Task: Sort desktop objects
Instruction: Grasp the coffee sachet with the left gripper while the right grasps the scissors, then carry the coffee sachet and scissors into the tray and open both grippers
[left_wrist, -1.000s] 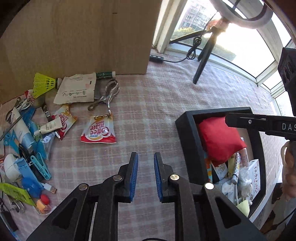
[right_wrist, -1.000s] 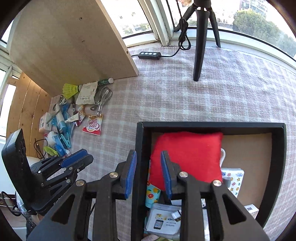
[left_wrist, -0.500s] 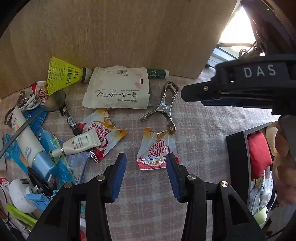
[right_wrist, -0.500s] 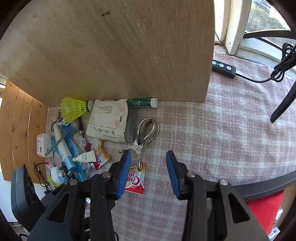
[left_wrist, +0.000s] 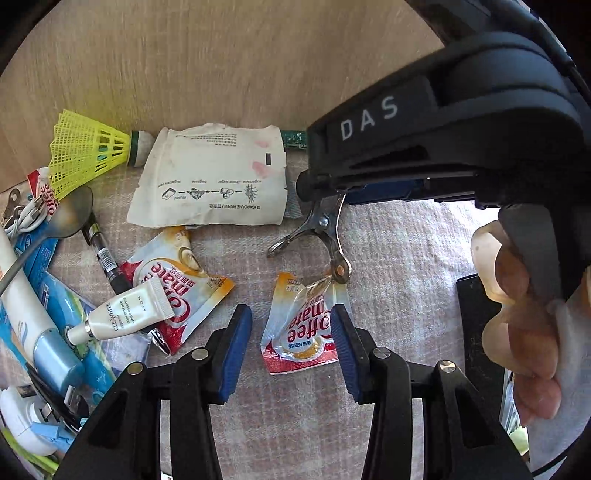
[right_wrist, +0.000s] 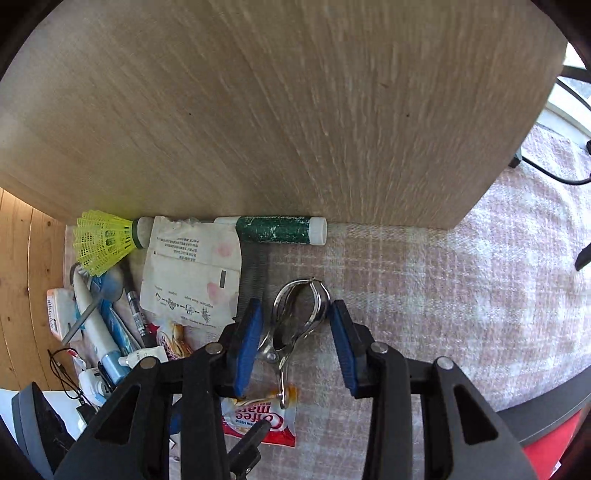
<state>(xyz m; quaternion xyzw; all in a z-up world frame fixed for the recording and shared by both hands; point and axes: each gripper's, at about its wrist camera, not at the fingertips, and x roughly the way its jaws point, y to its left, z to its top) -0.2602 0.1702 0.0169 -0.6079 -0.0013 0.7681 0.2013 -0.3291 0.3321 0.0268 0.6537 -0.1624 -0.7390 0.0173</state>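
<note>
Both of our grippers have swung away from the black bin and dropped toward the clutter by the wooden panel since a second ago. Our left gripper (left_wrist: 291, 332) points steeply down over a Coffee-mate sachet (left_wrist: 301, 332), which lies flat on the checked cloth (left_wrist: 399, 243) between the blue pads; the pads stand apart and do not press it. Our right gripper (right_wrist: 293, 343) straddles the metal spring clamp (right_wrist: 295, 317); its jaws are closing, with the clamp between them and a gap visible on each side. In the left wrist view the right gripper's black body reaches across from the right, with a hand (left_wrist: 524, 332) around its grip. One handle of the clamp rests on the sachet's upper edge. Left of the sachet lie a second Coffee-mate sachet (left_wrist: 177, 284) and a small white tube (left_wrist: 122, 314) across it. Farther off lies a crumpled sugarcane-paper packet (left_wrist: 210, 177), with a yellow shuttlecock (left_wrist: 88, 151) at its left. A green tube with white caps (right_wrist: 280, 230) lies against the foot of the wooden panel (right_wrist: 295, 110).
</note>
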